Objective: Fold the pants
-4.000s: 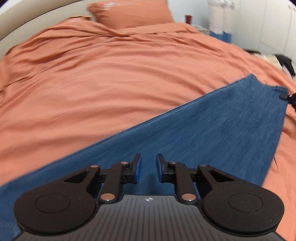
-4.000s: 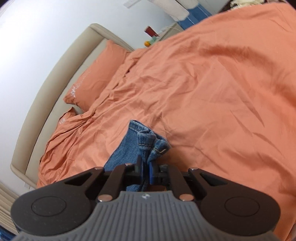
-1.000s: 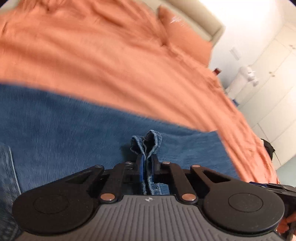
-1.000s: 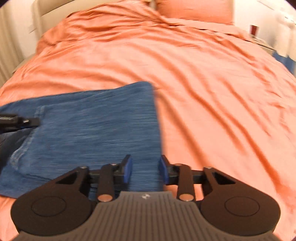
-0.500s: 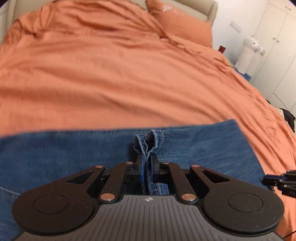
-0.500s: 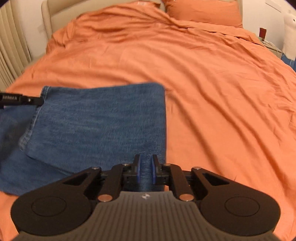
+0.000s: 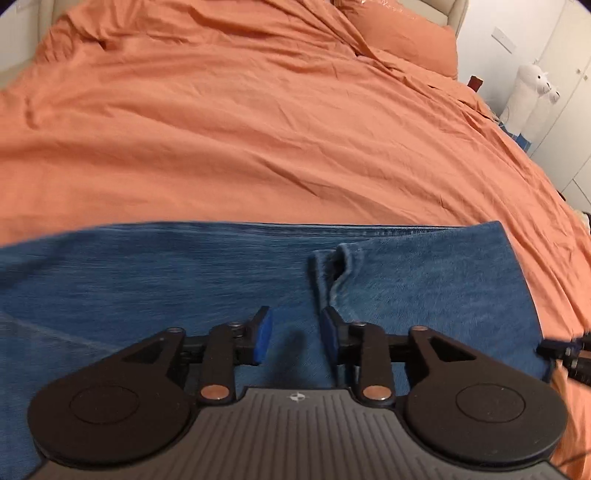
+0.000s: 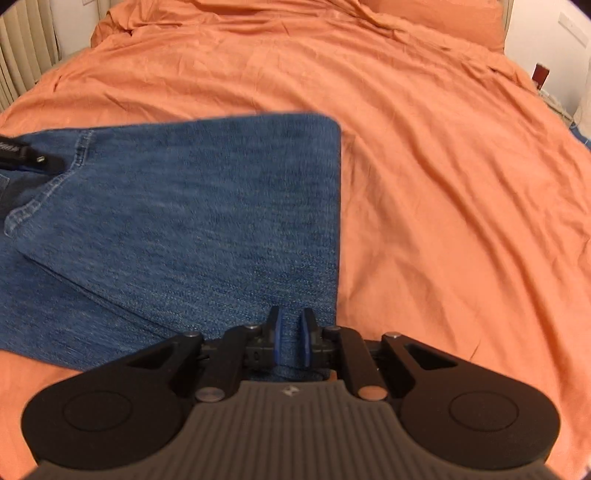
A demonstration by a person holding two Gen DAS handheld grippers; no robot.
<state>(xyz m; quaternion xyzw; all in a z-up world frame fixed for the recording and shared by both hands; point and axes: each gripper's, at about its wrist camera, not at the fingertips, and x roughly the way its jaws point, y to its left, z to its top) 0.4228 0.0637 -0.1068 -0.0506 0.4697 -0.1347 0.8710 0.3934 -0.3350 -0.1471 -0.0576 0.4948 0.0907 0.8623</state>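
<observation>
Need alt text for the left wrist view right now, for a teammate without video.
The left gripper hangs with jaws opening and nothing between them, above folded blue denim pants lying on an orange bedspread. A hemmed cuff lies just ahead.

Light: even, warm indoor; source not seen.
Shadows: soft in the orange bedding (image 7: 258,129) creases; small dark patch cast on the jeans (image 7: 147,288) at lower centre, left view.
Blur: denim weave smeared, both views.
Distortion: fisheye bending, dark vignetted corners.
Glare: white wall (image 8: 546,33) slightly blown, upper right.
</observation>
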